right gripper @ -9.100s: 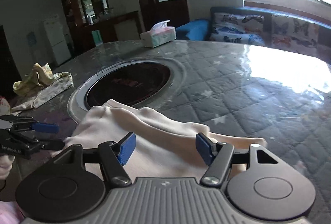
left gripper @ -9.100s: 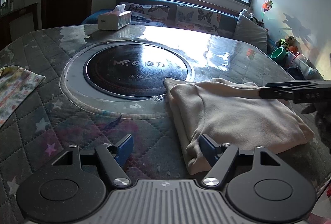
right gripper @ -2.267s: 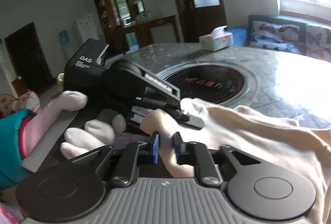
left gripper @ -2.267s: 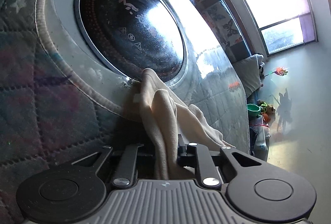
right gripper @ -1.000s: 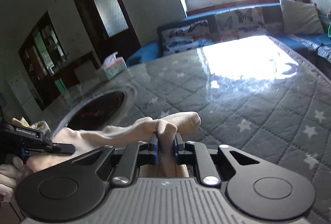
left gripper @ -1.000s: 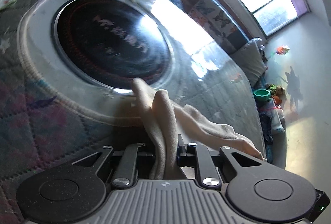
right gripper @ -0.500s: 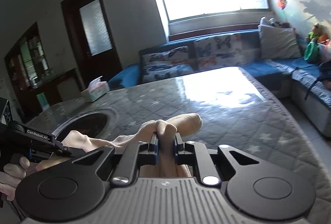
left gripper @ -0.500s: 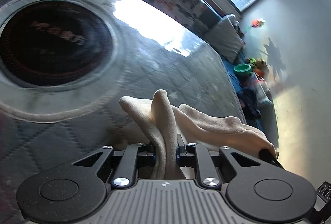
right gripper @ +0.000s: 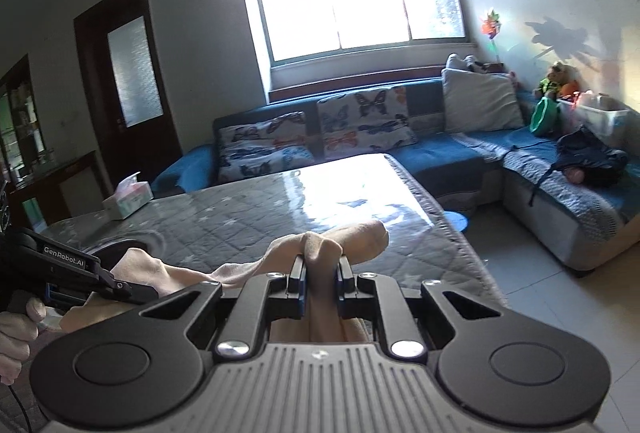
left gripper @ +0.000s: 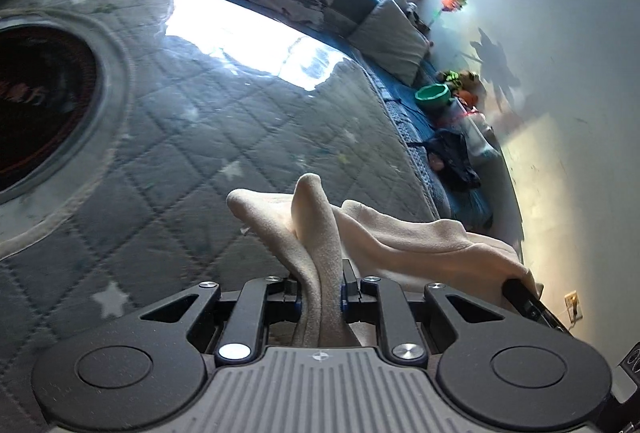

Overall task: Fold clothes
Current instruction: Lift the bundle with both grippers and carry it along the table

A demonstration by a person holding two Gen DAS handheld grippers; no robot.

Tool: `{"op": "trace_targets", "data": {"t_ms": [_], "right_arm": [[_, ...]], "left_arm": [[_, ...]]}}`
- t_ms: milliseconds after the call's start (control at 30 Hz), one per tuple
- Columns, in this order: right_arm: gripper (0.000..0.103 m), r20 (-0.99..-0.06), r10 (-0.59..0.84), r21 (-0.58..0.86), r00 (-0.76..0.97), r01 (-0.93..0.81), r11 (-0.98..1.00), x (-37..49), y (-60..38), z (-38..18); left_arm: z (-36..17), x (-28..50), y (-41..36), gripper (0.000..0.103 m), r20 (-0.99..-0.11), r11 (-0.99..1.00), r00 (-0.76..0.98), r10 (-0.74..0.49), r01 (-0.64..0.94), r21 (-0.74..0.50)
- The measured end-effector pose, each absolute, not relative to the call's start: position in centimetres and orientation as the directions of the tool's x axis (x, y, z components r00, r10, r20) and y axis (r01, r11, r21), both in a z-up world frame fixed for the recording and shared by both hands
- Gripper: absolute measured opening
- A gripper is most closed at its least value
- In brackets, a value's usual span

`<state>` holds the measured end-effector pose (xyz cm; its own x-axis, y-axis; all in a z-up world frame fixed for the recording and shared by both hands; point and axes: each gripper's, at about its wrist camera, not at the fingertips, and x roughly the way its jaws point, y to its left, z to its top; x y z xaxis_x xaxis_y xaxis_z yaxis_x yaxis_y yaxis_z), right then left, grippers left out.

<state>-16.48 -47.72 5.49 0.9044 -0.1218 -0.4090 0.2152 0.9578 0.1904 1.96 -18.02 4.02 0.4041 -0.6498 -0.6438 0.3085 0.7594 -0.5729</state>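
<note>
A cream-coloured garment (left gripper: 400,233) hangs bunched between both grippers above the quilted table (left gripper: 208,137). My left gripper (left gripper: 320,289) is shut on a thick fold of it, cloth sticking up past the pads. My right gripper (right gripper: 322,273) is shut on another fold of the cream garment (right gripper: 344,237), whose end pokes out ahead. In the right wrist view the left gripper (right gripper: 120,287) shows at the left, held by a hand (right gripper: 16,333), with cloth trailing from it. The right gripper's tip (left gripper: 524,297) shows at the right edge of the left wrist view.
A round dark hotplate (left gripper: 36,109) is set in the table at the left. A tissue box (right gripper: 128,201) stands at the table's far side. A blue sofa (right gripper: 460,153) with butterfly cushions wraps round the far and right sides, bearing a green bowl (left gripper: 434,95) and dark bag (right gripper: 592,161).
Both grippers have lifted and carried the garment to the right, away from the hotplate. The left gripper has rolled, and the right one has tilted up, so the sofa and window now fill its view.
</note>
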Motion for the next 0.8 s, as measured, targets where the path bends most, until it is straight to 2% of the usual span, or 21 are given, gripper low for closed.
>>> {"op": "trace_targets", "data": {"t_ms": [800], "right_arm": [[0.012,-0.394,-0.194,0.184,0.898,0.284,0.941,-15.6,-51.3,5.0]], "left_arm": [[5.1,3.4,-24.7,0.017,-0.664,0.786,0.423,-0.616,0.385,-0.484]]}}
